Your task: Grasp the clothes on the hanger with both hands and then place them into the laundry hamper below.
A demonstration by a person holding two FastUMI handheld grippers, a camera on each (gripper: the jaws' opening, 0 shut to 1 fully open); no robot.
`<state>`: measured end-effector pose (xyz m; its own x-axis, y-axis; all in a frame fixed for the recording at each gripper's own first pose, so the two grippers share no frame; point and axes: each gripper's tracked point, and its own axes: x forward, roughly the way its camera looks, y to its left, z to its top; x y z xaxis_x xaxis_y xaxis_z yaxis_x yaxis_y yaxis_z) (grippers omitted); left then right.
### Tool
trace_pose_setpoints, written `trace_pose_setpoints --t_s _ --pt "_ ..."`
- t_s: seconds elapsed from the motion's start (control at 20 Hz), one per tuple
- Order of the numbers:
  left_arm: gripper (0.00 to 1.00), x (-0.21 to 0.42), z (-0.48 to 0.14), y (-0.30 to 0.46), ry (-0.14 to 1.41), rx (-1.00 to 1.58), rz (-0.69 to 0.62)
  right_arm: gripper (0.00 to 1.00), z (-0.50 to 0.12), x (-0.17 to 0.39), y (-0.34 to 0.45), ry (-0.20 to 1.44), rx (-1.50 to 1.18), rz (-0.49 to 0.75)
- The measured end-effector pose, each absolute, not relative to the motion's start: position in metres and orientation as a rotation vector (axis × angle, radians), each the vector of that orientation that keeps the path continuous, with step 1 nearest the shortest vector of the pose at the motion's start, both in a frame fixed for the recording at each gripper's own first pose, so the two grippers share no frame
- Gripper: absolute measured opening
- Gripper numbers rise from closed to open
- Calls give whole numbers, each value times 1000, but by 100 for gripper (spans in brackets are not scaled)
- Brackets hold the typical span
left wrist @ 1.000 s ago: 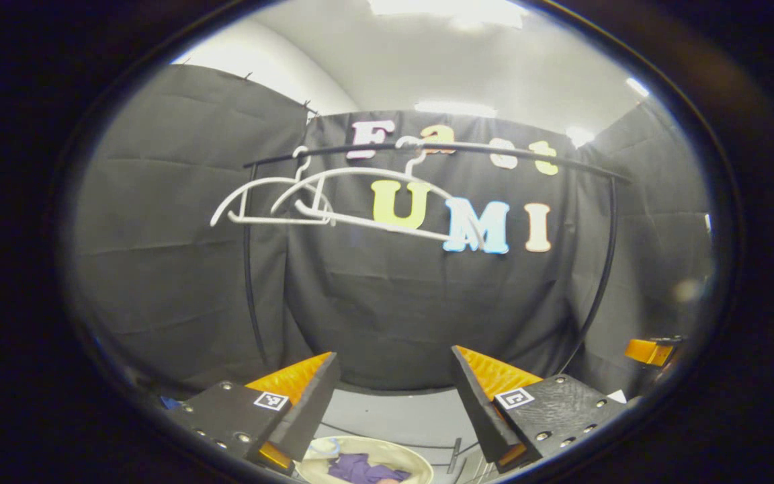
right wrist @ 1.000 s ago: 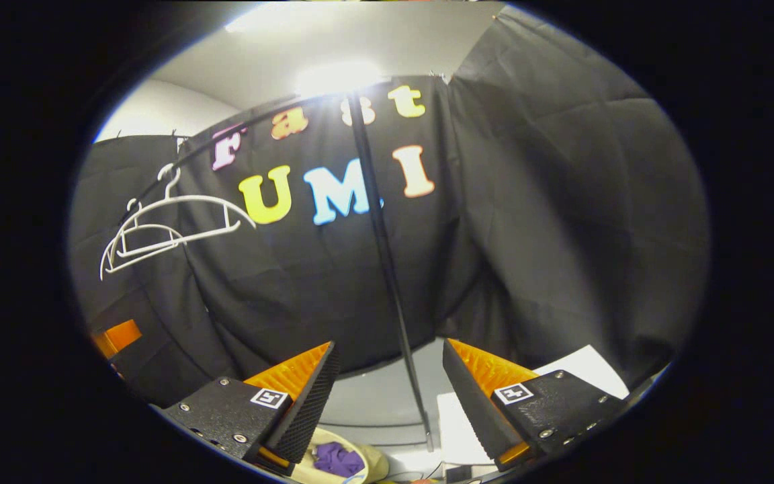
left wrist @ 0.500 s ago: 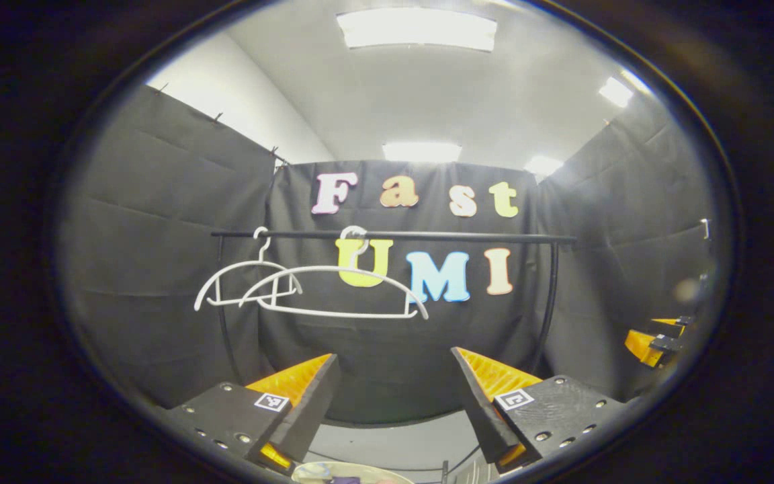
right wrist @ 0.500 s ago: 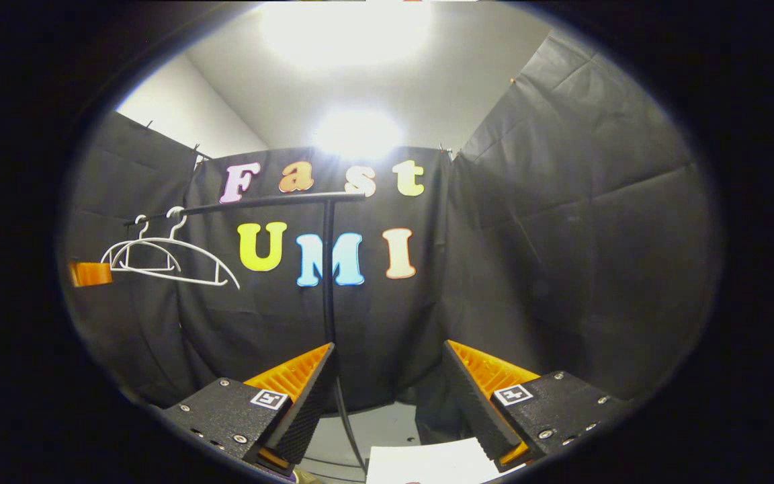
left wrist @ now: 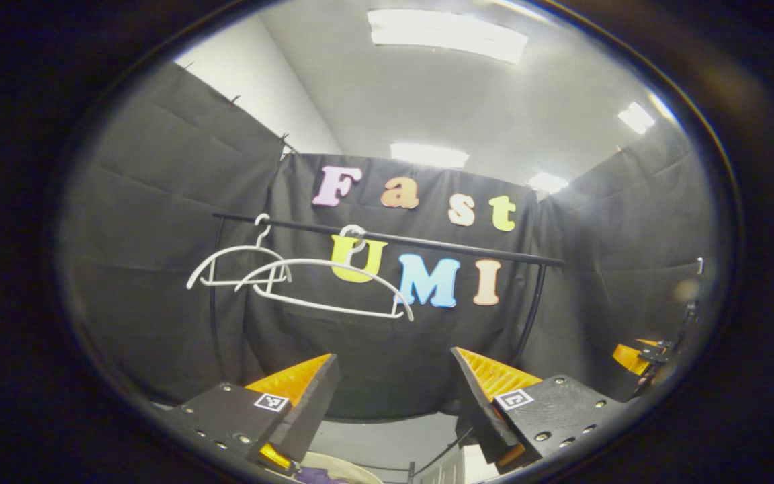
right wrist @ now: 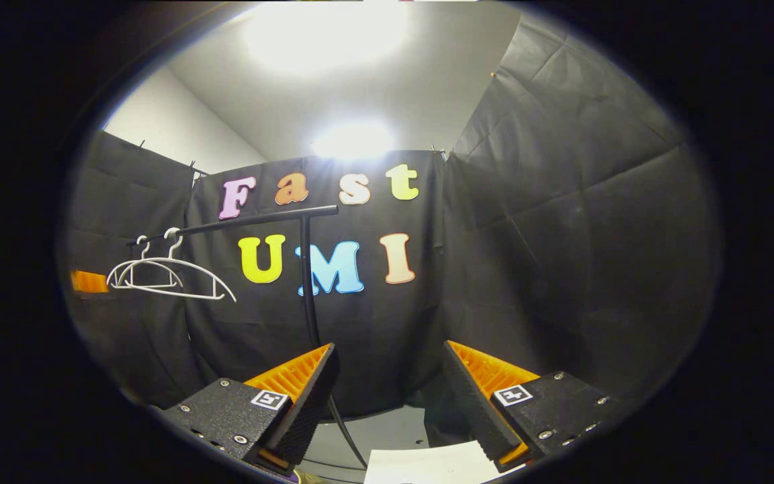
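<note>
Setting: staged recording booth inside plain indoor room, not lived-in home. Evidence, left gripper view: black cloth walls (left wrist: 158, 222) hung on three sides, pinned along top edge; white painted wall (left wrist: 263, 87) rising behind cloth at 11 o'clock; white ceiling with strip lights (left wrist: 447, 33) at 12 o'clock. Black garment rail (left wrist: 394, 238) near centre carrying two bare white hangers (left wrist: 306, 279) at 10 o'clock. Pale floor (left wrist: 387, 440) at 6 o'clock.

- Left gripper view: low, tilted upward toward the back wall, well back from the clothes rail (left wrist: 387, 238) crossing mid-frame; own fingers (left wrist: 293, 403) at bottom.
- Right gripper view: low, angled up, farther right; rail (right wrist: 252, 220) at left-centre.
- Shared: rail, two white hangers (left wrist: 306, 279) (right wrist: 165, 279), ceiling lights (left wrist: 447, 33).
</note>
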<state>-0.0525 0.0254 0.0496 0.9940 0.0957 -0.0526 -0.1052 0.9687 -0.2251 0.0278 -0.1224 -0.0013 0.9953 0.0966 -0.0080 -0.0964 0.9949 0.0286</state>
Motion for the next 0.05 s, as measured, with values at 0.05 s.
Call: trace_pose_setpoints --t_s 0.05 --pt "100 -53 47 30 46 -244 112 95 -3 25 -119 21 37 104"
